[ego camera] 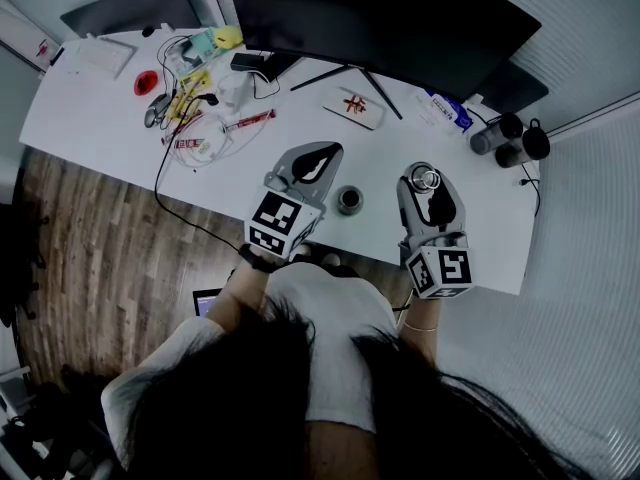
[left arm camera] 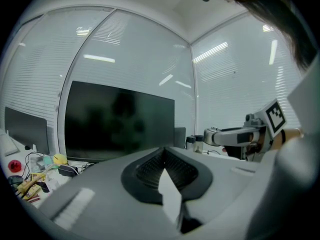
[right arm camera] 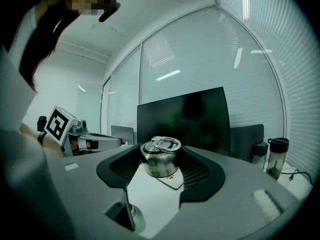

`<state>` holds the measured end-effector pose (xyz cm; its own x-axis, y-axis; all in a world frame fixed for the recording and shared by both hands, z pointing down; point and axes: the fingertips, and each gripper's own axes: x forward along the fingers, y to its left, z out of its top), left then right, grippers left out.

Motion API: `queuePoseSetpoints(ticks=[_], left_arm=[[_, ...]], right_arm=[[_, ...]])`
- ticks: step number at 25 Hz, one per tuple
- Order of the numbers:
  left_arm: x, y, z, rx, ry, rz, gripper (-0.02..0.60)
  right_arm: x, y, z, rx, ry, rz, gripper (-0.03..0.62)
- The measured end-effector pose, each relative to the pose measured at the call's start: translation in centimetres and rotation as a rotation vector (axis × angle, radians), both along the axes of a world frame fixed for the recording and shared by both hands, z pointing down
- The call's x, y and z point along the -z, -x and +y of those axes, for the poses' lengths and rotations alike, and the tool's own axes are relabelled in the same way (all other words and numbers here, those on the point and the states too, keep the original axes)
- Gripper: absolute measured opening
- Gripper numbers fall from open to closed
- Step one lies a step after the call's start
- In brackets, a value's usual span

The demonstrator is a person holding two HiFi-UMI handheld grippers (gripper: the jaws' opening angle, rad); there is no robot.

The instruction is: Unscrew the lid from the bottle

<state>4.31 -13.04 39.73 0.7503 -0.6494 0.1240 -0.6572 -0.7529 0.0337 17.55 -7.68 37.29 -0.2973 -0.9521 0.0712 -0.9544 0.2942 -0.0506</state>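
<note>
Two grey hand-held grippers reach out over the near edge of a long white desk (ego camera: 90, 118), side by side and well apart. Of the pair, the left gripper (ego camera: 318, 160) angles toward the right with its jaws together and nothing between them. Pointing toward the far side, the right gripper (ego camera: 428, 182) has its jaws clamped on a silvery round metal lid (right arm camera: 161, 157) with a ring handle on top, and the lid is off the bottle. On the desk between the grippers stands the small dark round bottle (ego camera: 349, 200), apart from both and seen from above as a grey ring with a dark centre.

Desk notes: a wide dark monitor (ego camera: 400, 18) stands on a thin-legged stand at the far side. A flat white pouch (ego camera: 353, 107) with red print lies beneath it. Tangled cables (ego camera: 190, 118) and small coloured clutter sit at far left. A pair of dark cylindrical tumblers (ego camera: 510, 140) stands at far right.

Room: brown wooden plank floor (ego camera: 90, 238) lies to the left, and pale slatted blinds (left arm camera: 140, 59) hang behind glass walls.
</note>
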Motion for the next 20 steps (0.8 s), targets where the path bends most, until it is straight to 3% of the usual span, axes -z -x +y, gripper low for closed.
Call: queuePoseSetpoints(ticks=[20], left_arm=[[-0.17,0.9,0.59,0.008,0.002,0.006,0.058]], right_arm=[[-0.36,0.96,0.65,0.016,0.017,-0.014,0.242]])
